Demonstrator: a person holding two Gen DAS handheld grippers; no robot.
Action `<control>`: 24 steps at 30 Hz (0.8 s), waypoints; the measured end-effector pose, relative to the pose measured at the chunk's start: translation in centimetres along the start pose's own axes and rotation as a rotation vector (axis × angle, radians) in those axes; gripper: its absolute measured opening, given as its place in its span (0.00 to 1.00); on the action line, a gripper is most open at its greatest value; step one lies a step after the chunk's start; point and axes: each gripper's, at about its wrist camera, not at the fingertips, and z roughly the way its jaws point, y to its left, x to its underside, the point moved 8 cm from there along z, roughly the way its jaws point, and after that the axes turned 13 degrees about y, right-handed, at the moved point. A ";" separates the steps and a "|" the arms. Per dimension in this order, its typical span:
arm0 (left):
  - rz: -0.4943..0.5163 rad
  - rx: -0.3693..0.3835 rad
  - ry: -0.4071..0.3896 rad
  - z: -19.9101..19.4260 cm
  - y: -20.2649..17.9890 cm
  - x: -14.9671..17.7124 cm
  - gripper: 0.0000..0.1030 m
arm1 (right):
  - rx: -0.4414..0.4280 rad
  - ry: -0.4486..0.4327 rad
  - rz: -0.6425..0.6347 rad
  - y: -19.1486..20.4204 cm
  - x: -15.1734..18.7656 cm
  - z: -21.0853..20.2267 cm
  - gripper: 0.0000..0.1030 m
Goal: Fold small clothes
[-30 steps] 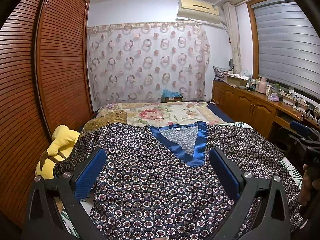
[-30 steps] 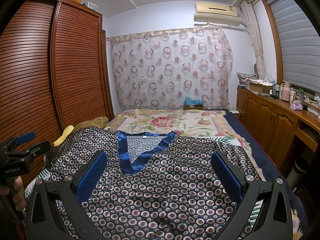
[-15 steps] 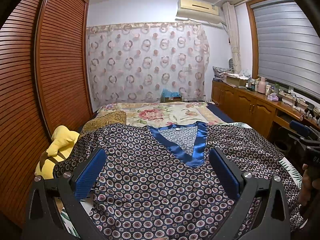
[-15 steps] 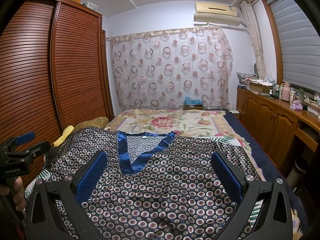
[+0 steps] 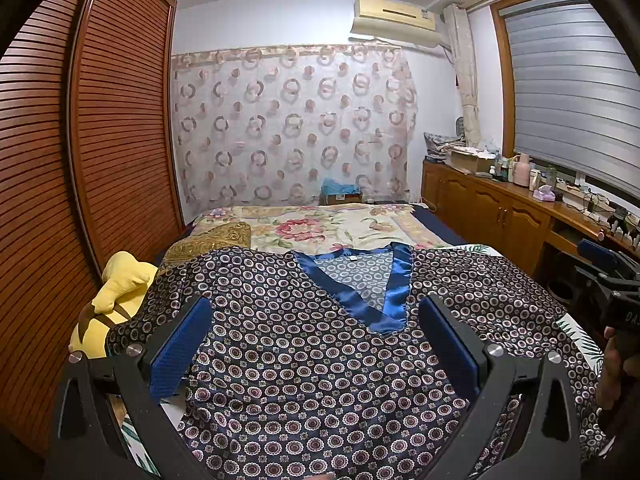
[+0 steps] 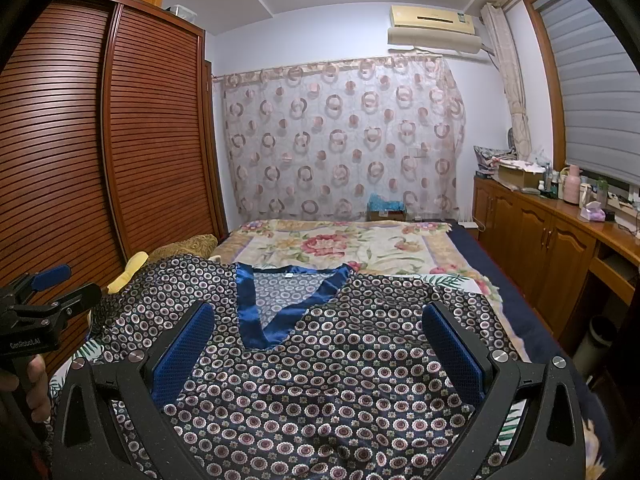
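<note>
Navy circle-print top (image 5: 320,360) with blue satin V-neck (image 5: 394,288) spread flat, left claw (image 5: 316,344) and right claw (image 6: 320,348) both agape

Shirt (image 5: 304,360): thin cloth with a slight satin sheen, printed in small rings; neck band (image 5: 352,300) glossier blue satin.
Left gripper (image 5: 316,344): matt black grainy plastic frame, bright metal screw heads, blue finger pads (image 5: 180,344) with a fine rough mesh texture.
Right gripper (image 6: 320,344): same finish.
Wardrobe doors (image 5: 120,120): slatted reddish wood, low-gloss varnish.
Cabinets (image 6: 540,240): polished wood.
Curtain (image 6: 340,136): sheer cloth.
Bedspread (image 6: 352,248): matt printed floral cloth.
Plush toy (image 5: 116,296): soft yellow fabric.
</note>
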 end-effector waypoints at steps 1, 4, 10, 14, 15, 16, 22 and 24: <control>0.001 -0.001 0.002 0.0 0.0 0.0 1.00 | -0.001 0.000 -0.001 0.0 0.0 0.0 1.00; 0.003 0.000 0.004 0.0 -0.1 0.1 1.00 | -0.001 0.000 0.000 0.0 0.0 0.0 1.00; 0.004 0.009 0.018 0.6 0.2 0.4 1.00 | -0.006 0.006 -0.004 0.2 0.0 0.1 1.00; 0.008 0.001 0.038 1.8 1.1 0.6 1.00 | -0.043 0.024 -0.009 0.6 0.3 0.8 1.00; 0.006 0.001 0.047 2.1 1.5 0.7 1.00 | -0.046 0.026 -0.013 0.7 0.3 0.9 1.00; 0.004 0.002 0.058 2.5 1.9 0.8 1.00 | -0.052 0.031 -0.023 0.9 0.4 1.1 1.00; 0.006 -0.035 0.100 4.1 4.8 1.4 1.00 | -0.085 0.059 -0.074 1.9 0.5 2.3 1.00; -0.004 -0.044 0.120 4.7 6.1 1.7 1.00 | -0.091 0.065 -0.091 2.2 0.5 2.6 1.00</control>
